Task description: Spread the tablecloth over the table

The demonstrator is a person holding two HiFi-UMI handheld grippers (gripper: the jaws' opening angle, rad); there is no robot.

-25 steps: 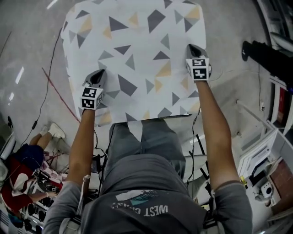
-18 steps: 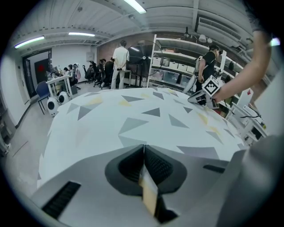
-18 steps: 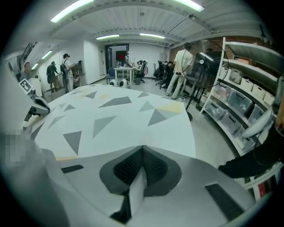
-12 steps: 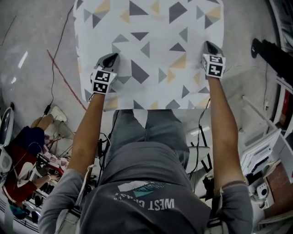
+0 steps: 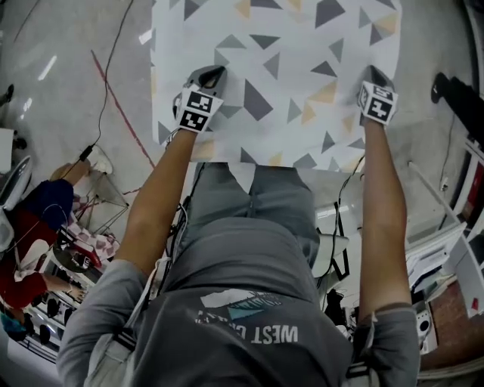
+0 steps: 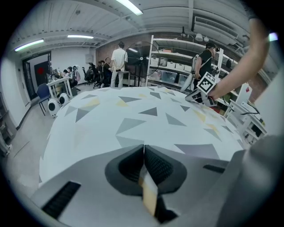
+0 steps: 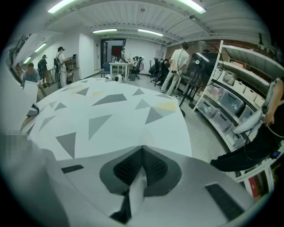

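My left tool (image 5: 212, 75) and my right tool (image 5: 373, 73) both sit at the near edge of the tablecloth (image 5: 280, 68), one toward each near corner, well apart. Each tool's own view shows its jaws clenched together on a thin fold of the cloth that runs back between them. The tablecloth is white with scattered grey, dark and pale yellow triangles, and it fills the upper middle of the head view, lying flat over the table, whose top is hidden under it; the near edge hangs just in front of my legs. Around it lies a glossy grey floor (image 5: 68, 98) with a red line (image 5: 119, 106) and a thin black cable (image 5: 113, 53) running across the upper left. At the lower left of the head view a person sits low (image 5: 34, 227) among clutter. In the left gripper view, white shelving with boxes (image 6: 175, 62) stands behind the far end of the cloth, several people (image 6: 119, 62) stand and sit further back, and strip lights (image 6: 132, 6) run along the ceiling. In the right gripper view, more shelves with bins (image 7: 233, 99) line the right side, and a doorway (image 7: 114, 49) shows at the far end of the room.
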